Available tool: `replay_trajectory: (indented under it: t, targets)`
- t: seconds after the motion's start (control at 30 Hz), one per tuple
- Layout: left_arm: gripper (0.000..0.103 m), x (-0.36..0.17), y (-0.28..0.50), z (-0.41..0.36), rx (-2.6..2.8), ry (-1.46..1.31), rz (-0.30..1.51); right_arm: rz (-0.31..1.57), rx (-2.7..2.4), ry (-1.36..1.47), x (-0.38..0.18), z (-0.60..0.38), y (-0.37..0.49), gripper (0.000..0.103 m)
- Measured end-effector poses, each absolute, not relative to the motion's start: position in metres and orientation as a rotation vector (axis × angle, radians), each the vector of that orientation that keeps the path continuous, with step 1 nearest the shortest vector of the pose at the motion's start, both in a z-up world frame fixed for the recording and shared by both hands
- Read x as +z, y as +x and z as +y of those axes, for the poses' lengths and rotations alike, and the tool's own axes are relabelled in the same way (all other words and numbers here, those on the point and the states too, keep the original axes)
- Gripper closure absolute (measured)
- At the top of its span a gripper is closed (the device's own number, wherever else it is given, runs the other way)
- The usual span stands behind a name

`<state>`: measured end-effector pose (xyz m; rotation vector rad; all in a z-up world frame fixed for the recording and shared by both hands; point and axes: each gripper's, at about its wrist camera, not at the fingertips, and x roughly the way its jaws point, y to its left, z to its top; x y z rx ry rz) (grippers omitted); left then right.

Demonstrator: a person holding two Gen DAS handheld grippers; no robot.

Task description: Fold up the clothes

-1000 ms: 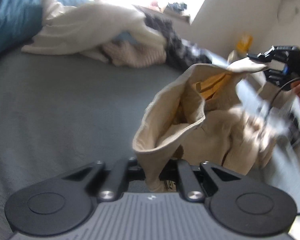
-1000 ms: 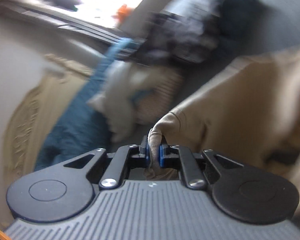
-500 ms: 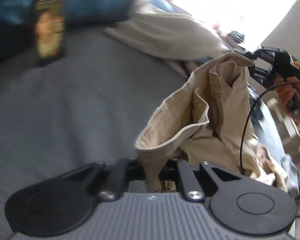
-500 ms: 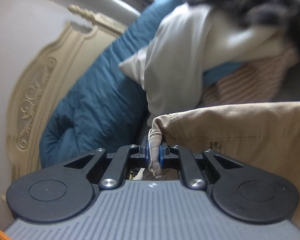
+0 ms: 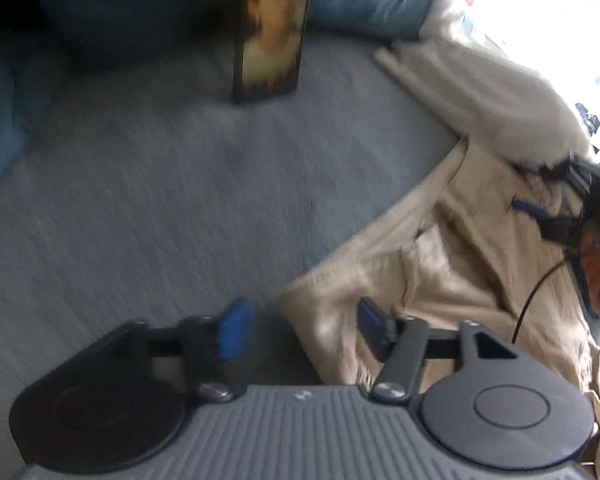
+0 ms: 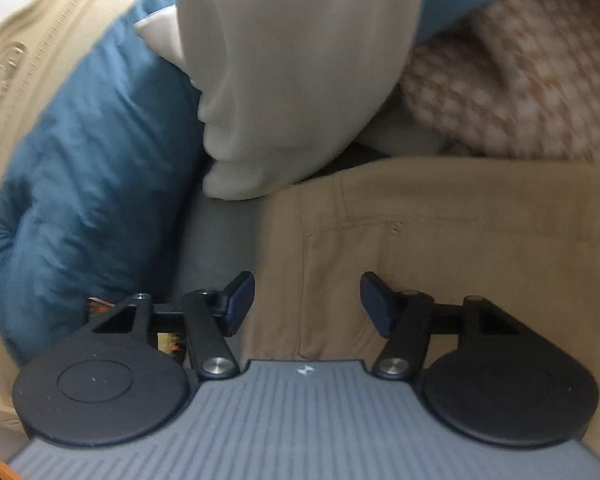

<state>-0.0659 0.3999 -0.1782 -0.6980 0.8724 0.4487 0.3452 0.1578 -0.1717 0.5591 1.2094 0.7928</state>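
We see both grippers opening: the left gripper (image 5: 300, 324) and right gripper (image 6: 306, 300) each stand with jaws apart, pads off the cloth. The khaki trousers (image 5: 452, 264) lie on the grey bedspread (image 5: 148, 208), toward three o'clock, their edge between both jaws.

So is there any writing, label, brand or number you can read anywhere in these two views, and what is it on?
No readable text in either view.
Small pale mark on the right tool's grey body: a logo shape, no letters.
Phone propped on the bed: a blurred picture, no legible words.
Tan trousers: no label visible.
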Motion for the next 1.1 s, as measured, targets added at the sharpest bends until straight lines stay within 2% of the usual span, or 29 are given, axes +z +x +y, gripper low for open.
replay_trajectory:
  t: [0.1,0.2,0.3,0.33,0.37,0.4,0.53,0.57,0.67,0.8,0.93,1.1]
  targets:
    - [0.035,-0.155,-0.068,0.394,0.457,-0.601,0.789,1.132,0.849,0.615,-0.159,0.128,0.333,0.044]
    - [0.035,-0.14,-0.049,0.372,0.359,-0.464,0.75,1.12,0.932,0.544,-0.144,0.116,0.31,0.044]
    - [0.04,-0.144,0.0,0.339,0.228,-0.264,0.845,1.144,1.003,0.352,-0.135,0.124,0.275,0.05]
    - [0.041,-0.148,0.019,0.326,0.197,-0.195,0.889,1.135,1.022,0.259,-0.131,0.128,0.259,0.054]
    - [0.045,-0.153,0.032,0.315,0.182,-0.144,0.917,1.116,1.042,0.186,-0.125,0.128,0.24,0.063]
    - [0.049,-0.159,0.043,0.306,0.176,-0.106,0.938,1.098,1.062,0.133,-0.119,0.125,0.222,0.066]
    - [0.055,-0.179,0.066,0.296,0.221,-0.09,1.003,1.052,1.068,0.208,-0.097,0.064,0.172,0.067]
    - [0.054,-0.182,0.067,0.295,0.237,-0.094,1.005,1.043,1.051,0.226,-0.092,0.046,0.162,0.068]
    - [0.043,-0.19,0.072,0.293,0.248,-0.067,1.007,1.051,0.953,0.232,-0.091,-0.002,0.137,0.068]
    - [0.036,-0.208,0.086,0.284,0.273,0.053,1.024,1.099,0.731,0.227,-0.114,-0.052,0.107,0.068]
    - [0.036,-0.201,0.091,0.28,0.372,0.04,1.0,1.098,0.49,0.295,-0.127,-0.112,0.08,0.067]
    - [0.035,-0.172,0.089,0.277,0.477,-0.029,0.934,1.0,0.27,0.347,-0.117,-0.196,0.064,0.064]
